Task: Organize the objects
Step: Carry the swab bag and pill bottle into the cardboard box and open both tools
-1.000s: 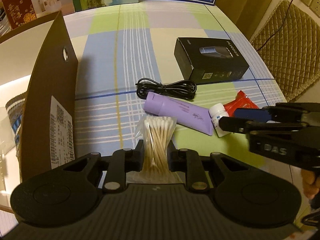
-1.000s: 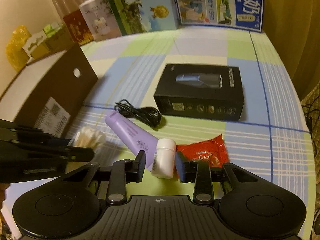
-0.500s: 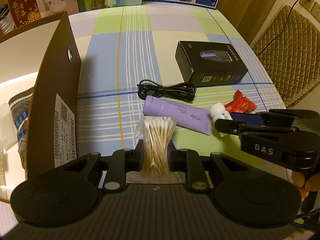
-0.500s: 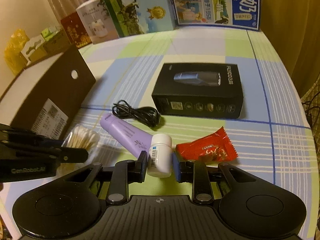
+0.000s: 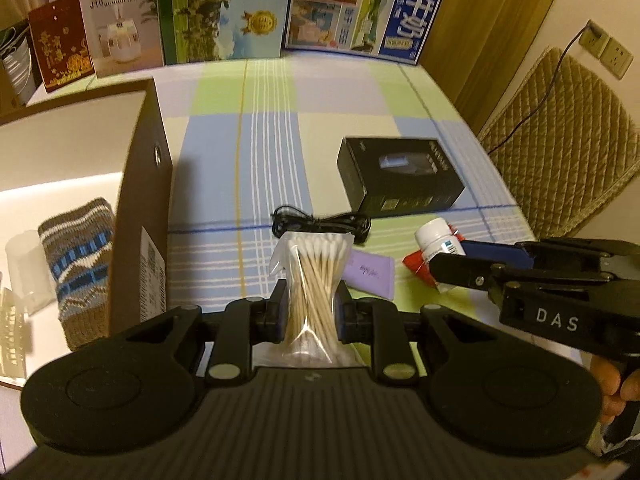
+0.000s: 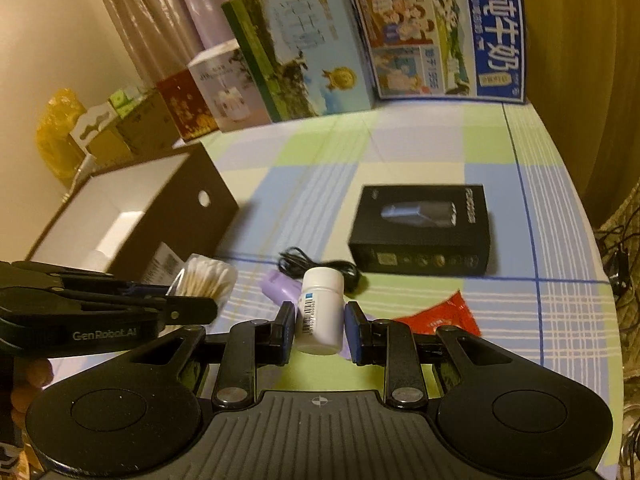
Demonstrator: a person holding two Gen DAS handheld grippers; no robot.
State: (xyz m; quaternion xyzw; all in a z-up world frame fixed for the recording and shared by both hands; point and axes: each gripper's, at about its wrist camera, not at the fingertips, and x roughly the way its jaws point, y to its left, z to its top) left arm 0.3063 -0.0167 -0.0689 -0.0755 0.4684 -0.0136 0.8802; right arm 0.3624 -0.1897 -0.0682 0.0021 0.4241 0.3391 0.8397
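Observation:
My left gripper (image 5: 310, 312) is shut on a clear bag of cotton swabs (image 5: 314, 276) and holds it above the table, next to the brown storage box (image 5: 140, 184). My right gripper (image 6: 318, 326) is shut on a small white pill bottle (image 6: 320, 312), lifted off the cloth. On the checked tablecloth lie a purple tube (image 5: 370, 274), a red snack packet (image 6: 440, 318), a black cable (image 5: 320, 224) and a black product box (image 6: 422, 228). The right gripper also shows in the left wrist view (image 5: 444, 260), and the left gripper shows in the right wrist view (image 6: 188, 300).
Inside the brown box lie a knitted striped sock (image 5: 78, 264) and a clear small container (image 5: 28, 264). Several printed cartons (image 5: 224, 12) stand along the table's far edge. A quilted chair cushion (image 5: 560, 136) is off the table's right side.
Both grippers have risen with their loads. The pill bottle has left the table. The view now looks more level, and the box's inside has come into sight on the left.

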